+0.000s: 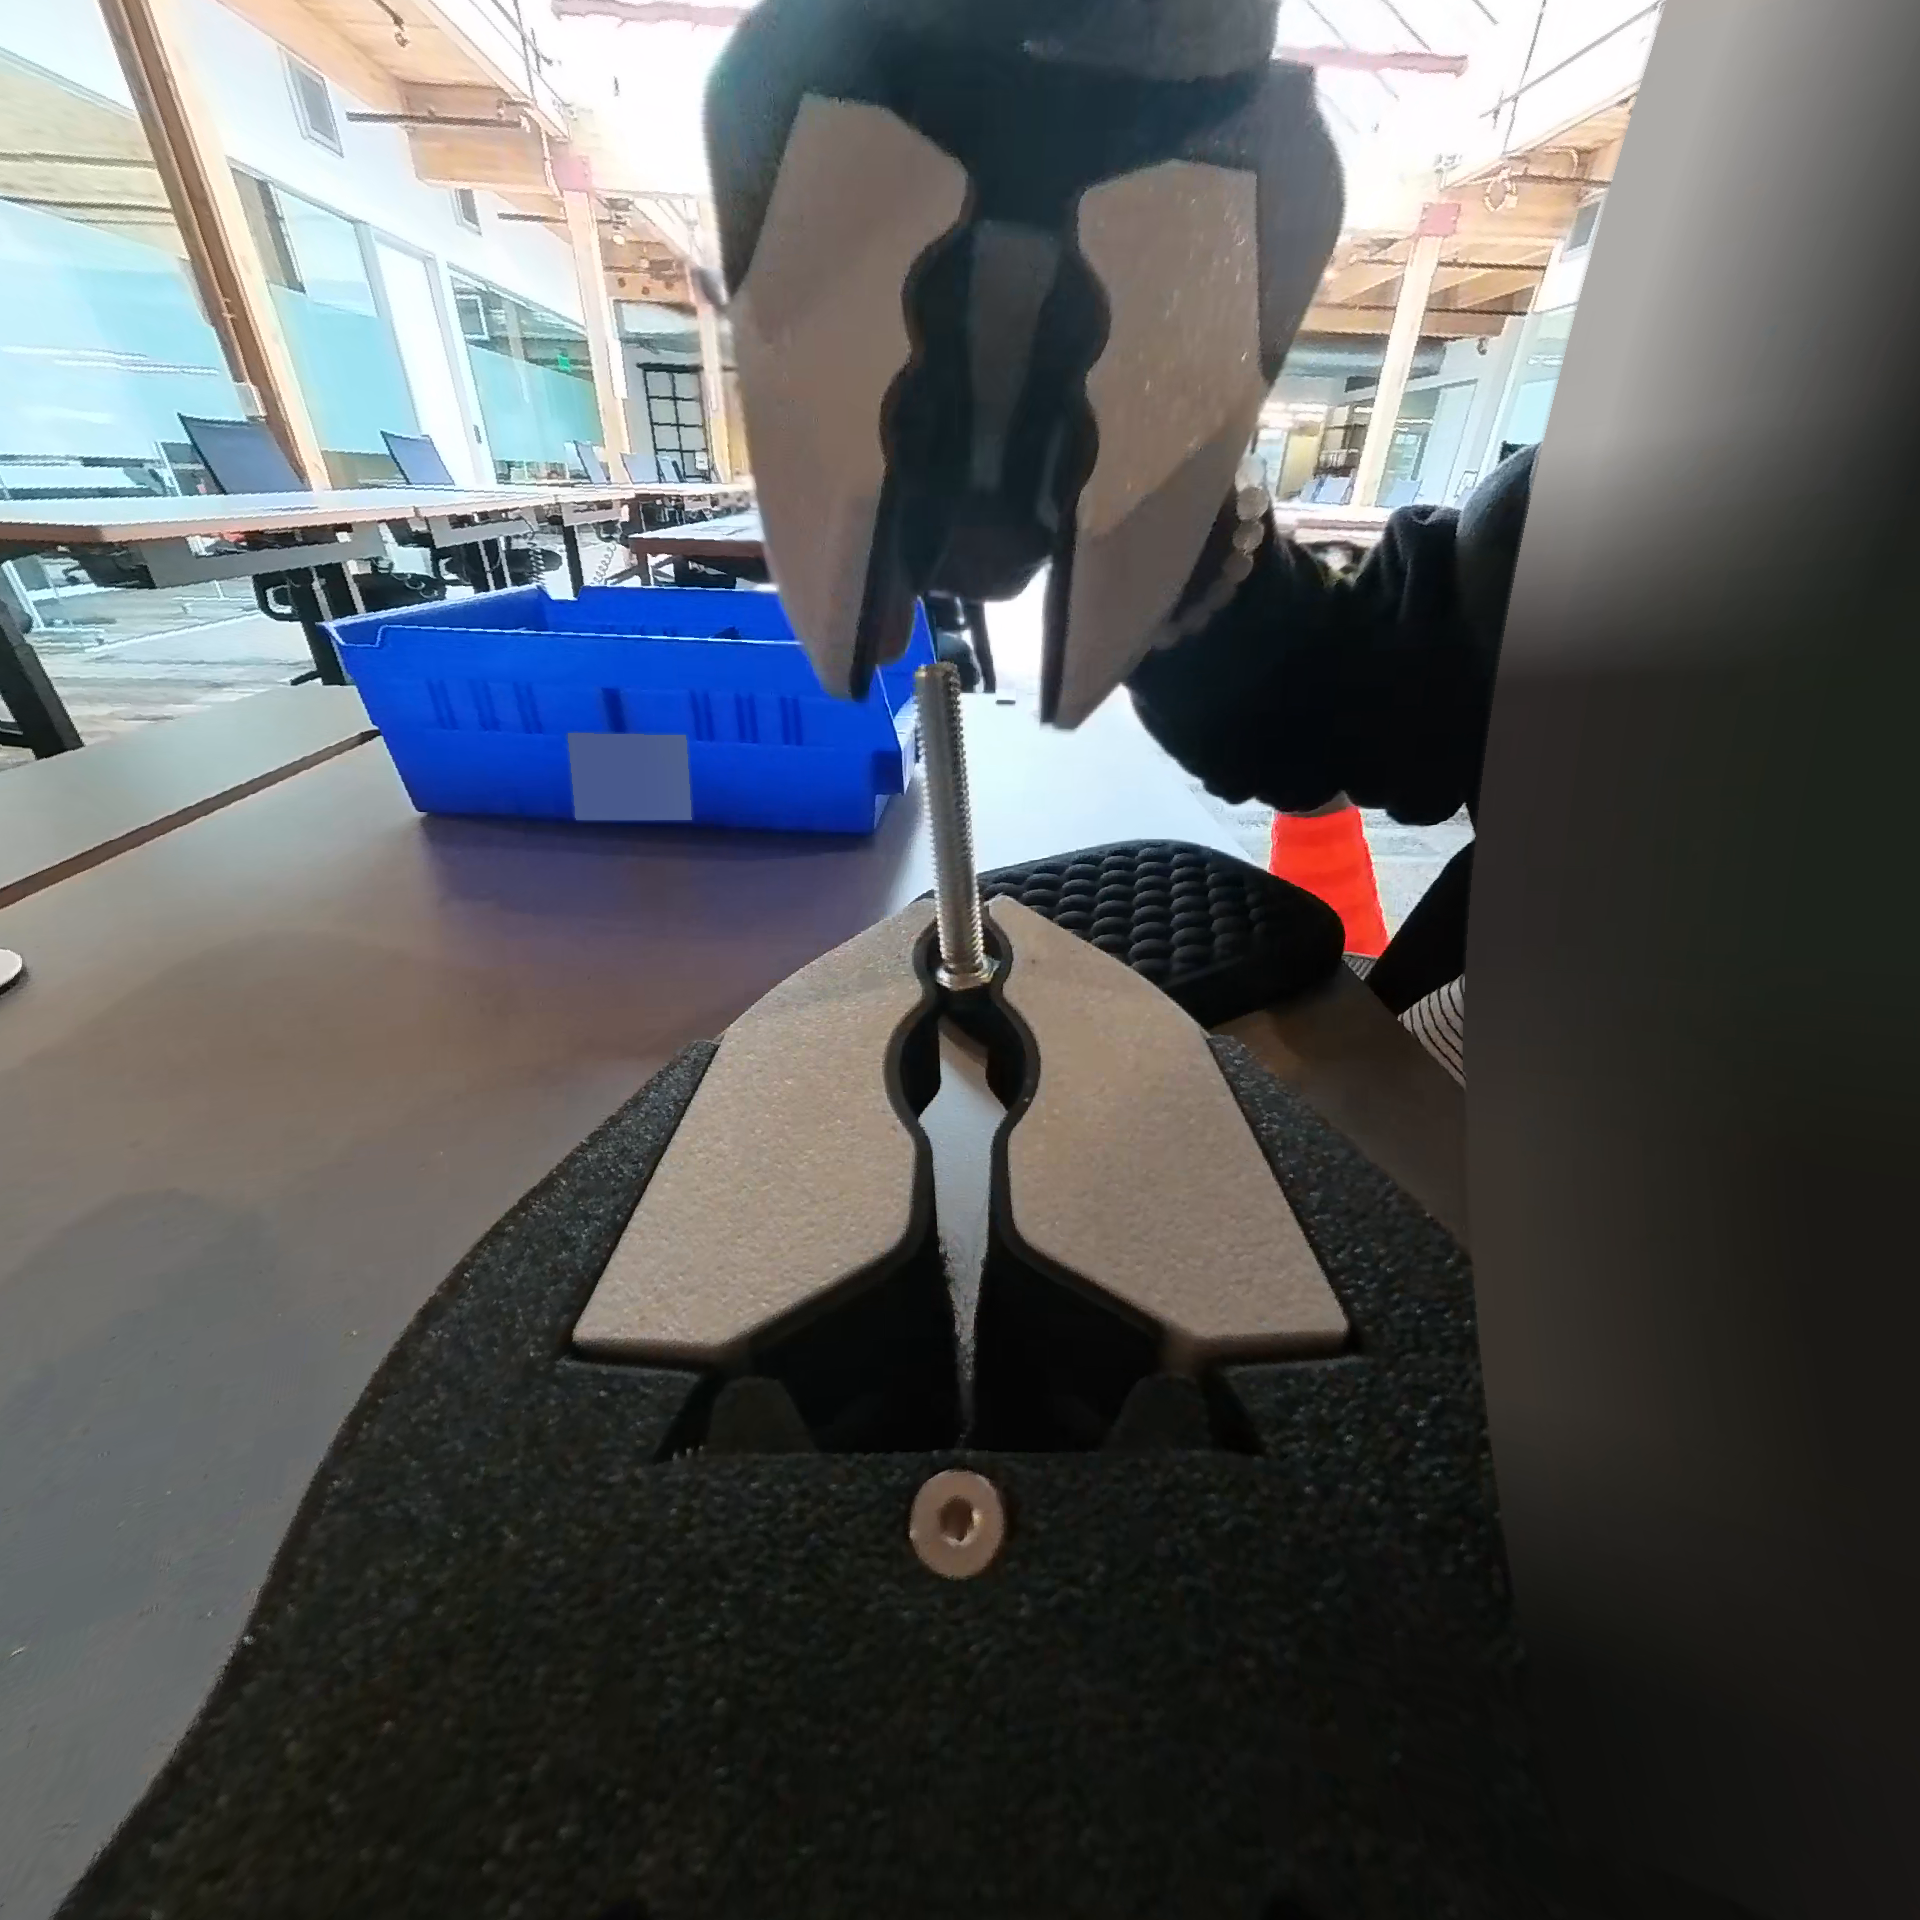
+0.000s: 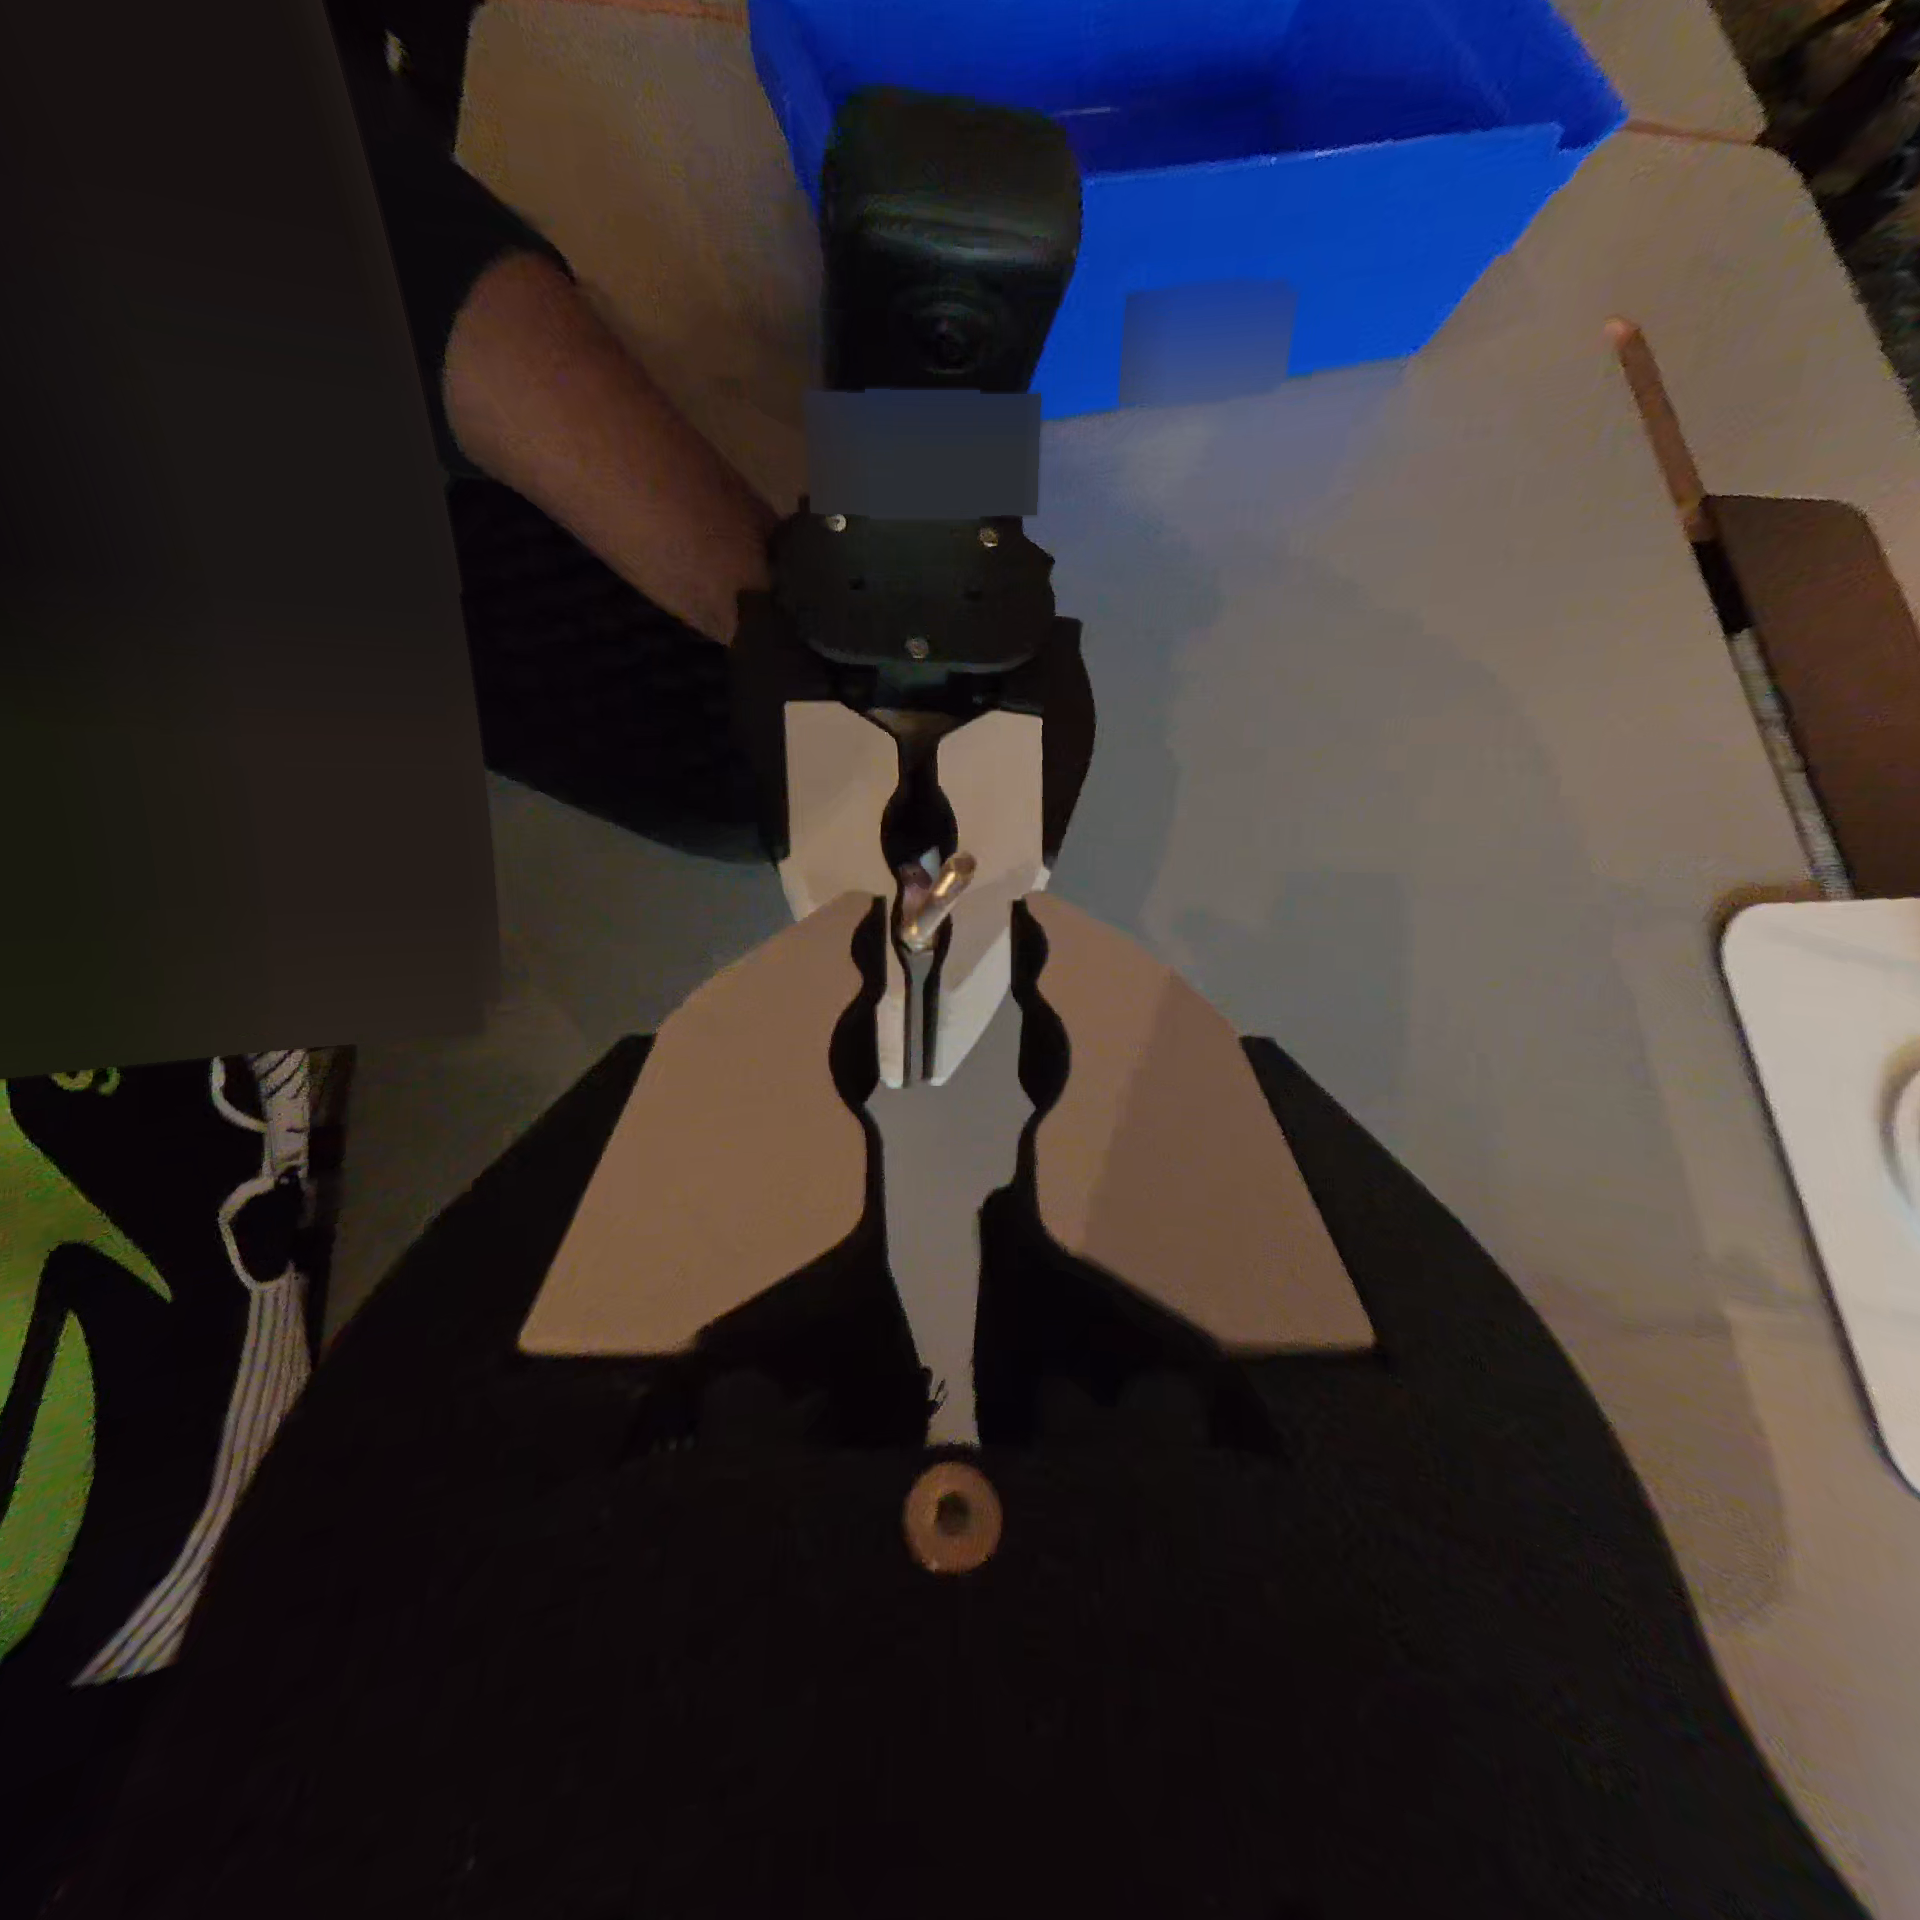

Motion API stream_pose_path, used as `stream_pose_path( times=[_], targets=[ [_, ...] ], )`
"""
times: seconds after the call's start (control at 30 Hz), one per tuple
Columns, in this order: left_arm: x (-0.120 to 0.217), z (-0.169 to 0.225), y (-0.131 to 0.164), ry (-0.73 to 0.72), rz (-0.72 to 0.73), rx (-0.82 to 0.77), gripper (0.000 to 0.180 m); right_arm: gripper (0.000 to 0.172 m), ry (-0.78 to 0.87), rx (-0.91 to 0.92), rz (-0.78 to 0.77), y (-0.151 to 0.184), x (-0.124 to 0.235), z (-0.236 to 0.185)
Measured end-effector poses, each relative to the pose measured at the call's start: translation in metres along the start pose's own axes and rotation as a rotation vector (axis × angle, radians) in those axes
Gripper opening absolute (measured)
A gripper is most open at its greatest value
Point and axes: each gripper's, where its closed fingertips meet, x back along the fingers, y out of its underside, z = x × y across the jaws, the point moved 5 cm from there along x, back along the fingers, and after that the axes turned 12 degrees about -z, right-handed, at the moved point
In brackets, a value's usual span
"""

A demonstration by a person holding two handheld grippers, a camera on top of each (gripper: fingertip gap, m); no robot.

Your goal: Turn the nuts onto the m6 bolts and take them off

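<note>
Left gripper (image 1: pixel 961 977) closed tight on the base of a bolt (image 1: pixel 954 810); the pads sit against the head end, where a small hex piece (image 1: pixel 966 975) shows at the notch between the fingers. Cannot tell whether that hex is the bolt's head or a nut run all the way down. Bolt stands upright out of the grip, thin, silver, threaded along its whole visible length, tip bare. Right gripper (image 1: pixel 961 696) hangs above it, fingers parted wider than the shaft, nothing between them; its left fingertip (image 1: pixel 862 665) sits just beside the bolt tip, not touching. From the right wrist view the bolt (image 2: pixel 935 896) shows foreshortened, poking up from the closed left fingers (image 2: pixel 914 997), below the open right pair. Blue bin (image 1: pixel 623 717) stands behind on the dark table (image 1: pixel 260 987). Judgement: light, stiff steel, smooth and slippery on the flats, threads give some bite. Best held low at the head as now, leaving the threads free; any nut wants gripping across opposite flats, squarely, or it will cross-thread or slip out.
</note>
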Motion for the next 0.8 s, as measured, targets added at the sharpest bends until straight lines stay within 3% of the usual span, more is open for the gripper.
stream_pose_path(
  times=[0.17,0.33,0.6,0.8],
  targets=[
    [-0.001,0.001,0.000,0.003,-0.006,-0.010,0.003,0.008,-0.032,-0.003,0.029,-0.003,-0.009,0.001],
    [0.000,0.002,0.000,-0.003,0.005,-0.018,0.004,0.005,-0.028,0.021,0.033,-0.004,-0.007,-0.001],
    [-0.006,0.002,0.003,-0.058,-0.055,-0.041,0.075,0.005,0.047,0.019,0.035,-0.002,0.011,0.006],
    [-0.008,-0.002,0.003,-0.088,-0.068,-0.015,0.102,0.005,0.257,-0.068,0.007,0.023,0.069,0.042]
  ],
)
